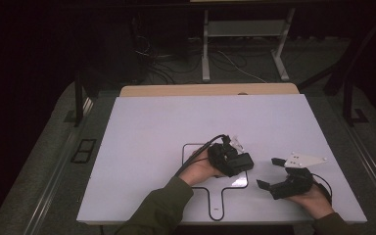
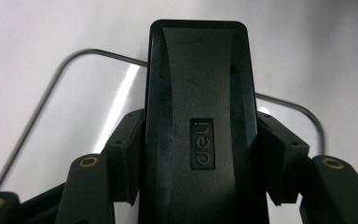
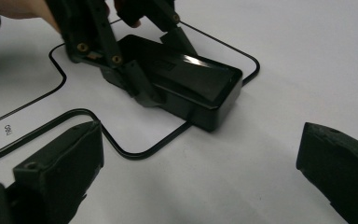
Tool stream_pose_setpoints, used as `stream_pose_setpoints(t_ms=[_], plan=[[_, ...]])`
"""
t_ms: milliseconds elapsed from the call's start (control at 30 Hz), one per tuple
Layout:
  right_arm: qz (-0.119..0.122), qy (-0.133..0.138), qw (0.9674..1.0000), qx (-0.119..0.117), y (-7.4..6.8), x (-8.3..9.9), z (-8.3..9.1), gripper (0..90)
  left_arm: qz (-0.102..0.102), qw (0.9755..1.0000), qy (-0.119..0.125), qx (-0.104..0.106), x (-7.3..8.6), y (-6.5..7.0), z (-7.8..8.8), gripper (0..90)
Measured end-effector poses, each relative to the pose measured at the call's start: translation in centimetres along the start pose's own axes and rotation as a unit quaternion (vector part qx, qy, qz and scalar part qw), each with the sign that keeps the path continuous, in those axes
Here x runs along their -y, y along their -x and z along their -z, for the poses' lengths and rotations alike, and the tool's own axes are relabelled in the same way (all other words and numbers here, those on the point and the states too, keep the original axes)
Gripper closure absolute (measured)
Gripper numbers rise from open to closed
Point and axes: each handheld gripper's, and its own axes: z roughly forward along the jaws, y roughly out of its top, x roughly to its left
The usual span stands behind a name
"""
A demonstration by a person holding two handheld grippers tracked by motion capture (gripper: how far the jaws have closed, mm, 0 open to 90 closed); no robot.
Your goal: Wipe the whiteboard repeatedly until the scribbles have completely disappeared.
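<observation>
Fingers of the left gripper (image 2: pixel 198 154) are clamped on a black Deli-branded stapler (image 2: pixel 198 116), one pad (image 2: pixel 128 154) pressed on each long side, the stapler's rounded end sticking out well past the fingertips. Seen from the right gripper view, that stapler (image 3: pixel 186 86) sits low on the white tabletop (image 3: pixel 307 56), partly across a black outline (image 3: pixel 121 149) drawn there. Over at the right gripper (image 1: pixel 273 172), the fingers (image 3: pixel 60 172) stand wide apart, nothing between them, stapler just ahead of their tips.
</observation>
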Motion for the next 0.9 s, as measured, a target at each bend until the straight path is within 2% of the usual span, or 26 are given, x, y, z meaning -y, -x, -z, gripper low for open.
stream_pose_setpoints(t_ms=[33, 133, 167, 233, 267, 333, 400, 500, 533, 567, 600, 633, 733, 800, 833, 867, 900], plan=[[-0.001, 0.0, 1.0, 0.0, 0.0, 0.0, 0.0, 0.0, -0.001, 1.0, -0.005, -0.004, -0.1, -0.6, 0.0, 39.5], [-0.001, 0.001, 1.0, 0.0, 0.0, 0.0, 0.1, 0.0, 0.018, 0.9997, -0.001, -0.019, -0.3, -1.7, -0.2, 39.5], [-0.001, 0.0, 1.0, 0.0, 0.0, 0.0, 0.1, 0.0, 0.015, 0.9996, -0.006, -0.022, -0.4, -2.1, -0.2, 39.5], [-0.002, -0.001, 1.0, 0.0, 0.0, 0.0, 0.1, 0.0, 0.021, 0.9995, -0.005, -0.023, -0.5, -2.3, -0.3, 39.5], [-0.003, -0.001, 1.0, 0.0, 0.0, 0.0, 0.1, 0.0, 0.018, 0.9994, -0.008, -0.027, -0.6, -2.1, -0.3, 39.5], [-0.001, 0.0, 1.0, -0.001, 0.0, 0.0, 0.1, 0.0, 0.008, 0.9998, -0.012, -0.016, -0.7, -1.5, -0.3, 39.4], [-0.001, 0.001, 1.0, -0.001, 0.0, 0.0, 0.1, 0.0, -0.007, 0.9998, -0.015, -0.006, -0.8, -0.3, -0.4, 39.4], [0.001, 0.003, 1.0, -0.001, 0.1, 0.0, 0.1, 0.0, -0.019, 0.9997, -0.012, 0.007, -0.7, 1.3, -0.4, 39.4], [0.0, 0.003, 1.0, 0.0, 0.0, 0.0, 0.1, 0.0, -0.022, 0.9996, -0.013, 0.008, -0.7, 1.5, -0.4, 39.4], [0.0, 0.003, 1.0, 0.0, 0.0, 0.0, 0.2, 0.0, -0.016, 0.9998, -0.008, 0.011, -0.6, 1.5, -0.4, 39.5], [0.0, 0.003, 1.0, 0.0, 0.0, 0.0, 0.2, 0.0, -0.018, 0.9998, -0.008, 0.009, -0.6, 1.1, -0.4, 39.5], [-0.001, 0.003, 1.0, 0.0, 0.0, 0.0, 0.1, 0.0, -0.005, 1.0, -0.002, 0.003, -0.6, 0.6, -0.5, 39.5], [0.0, 0.002, 1.0, 0.0, 0.0, 0.0, 0.1, 0.0, 0.012, 0.9997, -0.004, -0.019, -0.5, -1.7, -0.3, 39.5], [0.0, 0.002, 1.0, -0.001, 0.0, 0.0, 0.2, 0.0, 0.038, 0.9989, 0.013, -0.026, -0.4, -2.5, -0.5, 39.5], [0.0, 0.002, 1.0, -0.001, 0.0, 0.0, 0.2, 0.0, 0.024, 0.9994, -0.001, -0.026, -0.4, -2.8, -0.2, 39.5], [-0.001, 0.003, 1.0, -0.001, 0.1, 0.0, 0.2, 0.0, 0.038, 0.9988, 0.013, -0.028, -0.4, -2.3, -0.4, 39.5], [-0.002, 0.003, 1.0, 0.0, 0.1, 0.0, 0.2, 0.0, 0.017, 0.9996, -0.005, -0.022, -0.4, -2.1, -0.2, 39.5]])
